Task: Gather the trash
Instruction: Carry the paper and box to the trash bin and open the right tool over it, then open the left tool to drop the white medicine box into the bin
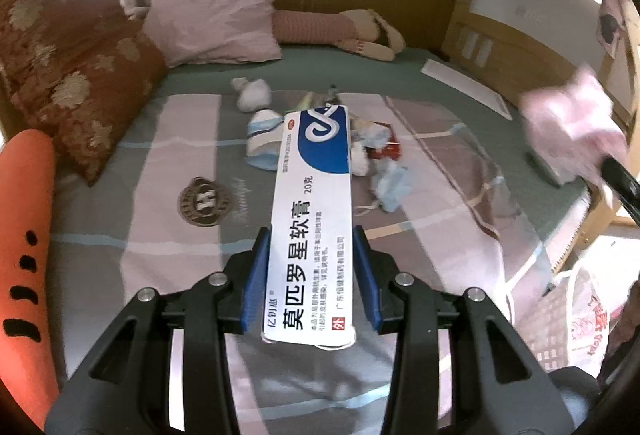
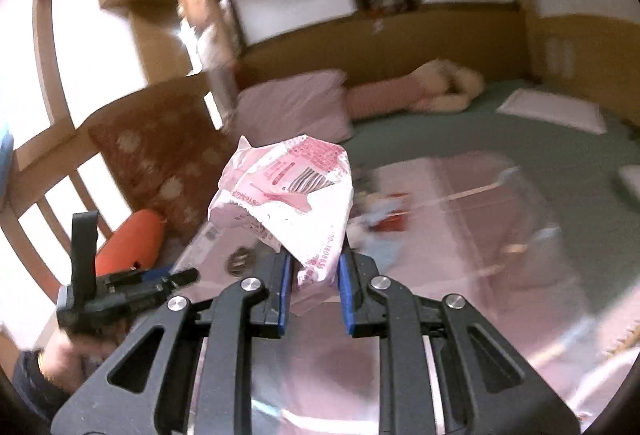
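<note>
While the left gripper [image 1: 308, 275] clamps its blue pads on a white-and-blue ointment box [image 1: 310, 223] above the striped bedspread [image 1: 160, 235], the right gripper [image 2: 314, 287] pinches a crumpled pink-printed wrapper [image 2: 286, 191], with remaining litter [image 1: 384, 175] lying mid-bed.

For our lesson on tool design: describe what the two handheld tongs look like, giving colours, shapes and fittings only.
Both the left tongs and the right tongs have matte black angular linkage arms with cut-out slots, round silver pivot bolts, and flat blue pads lining the fingers. In the right wrist view, a dark sleeve cuff shows at the lower left.
</note>
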The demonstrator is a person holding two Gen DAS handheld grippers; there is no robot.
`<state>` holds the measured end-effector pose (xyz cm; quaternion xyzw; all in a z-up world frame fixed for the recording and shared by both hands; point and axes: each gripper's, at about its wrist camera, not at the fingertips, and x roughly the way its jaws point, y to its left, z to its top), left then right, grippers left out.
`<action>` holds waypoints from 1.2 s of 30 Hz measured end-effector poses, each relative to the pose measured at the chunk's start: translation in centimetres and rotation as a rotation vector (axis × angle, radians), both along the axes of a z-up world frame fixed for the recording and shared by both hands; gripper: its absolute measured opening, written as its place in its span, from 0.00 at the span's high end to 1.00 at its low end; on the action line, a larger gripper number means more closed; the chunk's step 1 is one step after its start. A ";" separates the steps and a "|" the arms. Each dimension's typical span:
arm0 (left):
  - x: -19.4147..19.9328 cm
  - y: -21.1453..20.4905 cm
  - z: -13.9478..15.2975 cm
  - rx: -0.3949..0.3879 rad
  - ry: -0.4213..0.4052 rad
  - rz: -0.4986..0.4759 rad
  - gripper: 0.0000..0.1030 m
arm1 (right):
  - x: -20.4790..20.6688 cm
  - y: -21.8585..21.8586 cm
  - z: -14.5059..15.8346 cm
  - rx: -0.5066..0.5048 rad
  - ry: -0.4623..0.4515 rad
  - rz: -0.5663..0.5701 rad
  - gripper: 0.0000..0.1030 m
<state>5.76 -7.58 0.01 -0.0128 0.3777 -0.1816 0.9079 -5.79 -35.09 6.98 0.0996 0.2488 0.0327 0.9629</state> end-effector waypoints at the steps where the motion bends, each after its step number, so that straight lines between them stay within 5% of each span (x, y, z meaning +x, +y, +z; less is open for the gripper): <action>1: -0.3 -0.8 0.0 0.001 -0.004 -0.028 0.60 | -1.7 -1.3 -0.2 -0.015 0.009 -0.037 0.80; 9: -3.8 -8.5 -0.4 0.004 0.031 -0.278 0.60 | -16.3 -12.8 -7.7 -0.053 0.257 -0.378 0.77; 11: -5.4 -11.2 0.0 0.003 0.035 -0.340 0.60 | -18.0 -14.7 -10.1 -0.036 0.338 -0.429 0.34; 12: -6.7 -13.3 0.3 0.008 0.033 -0.398 0.60 | -19.1 -15.7 -10.8 -0.018 0.356 -0.473 0.28; 14: -8.7 -16.8 0.8 0.009 0.040 -0.486 0.60 | -21.0 -17.0 -10.1 0.039 0.305 -0.538 0.28; 19: -14.9 -27.2 2.3 -0.010 0.086 -0.750 0.59 | -25.0 -18.7 -3.0 0.090 0.004 -0.679 0.16; 22: -18.0 -32.3 2.6 0.015 0.120 -0.887 0.42 | -24.9 -18.1 0.3 0.083 -0.091 -0.656 0.15; 23: -18.5 -33.1 2.7 0.032 0.100 -0.890 0.22 | -24.4 -17.8 0.9 0.079 -0.103 -0.643 0.15; 24: -18.6 -33.3 3.1 0.046 0.061 -0.861 0.12 | -23.5 -17.2 1.5 0.076 -0.116 -0.622 0.15; 30: -13.9 -27.0 4.2 0.026 0.015 -0.690 0.08 | -18.4 -13.7 1.2 0.033 -0.063 -0.473 0.14; 36: -5.6 -12.9 4.7 0.067 -0.065 -0.286 0.05 | -8.4 -6.6 -0.3 0.011 0.018 -0.260 0.14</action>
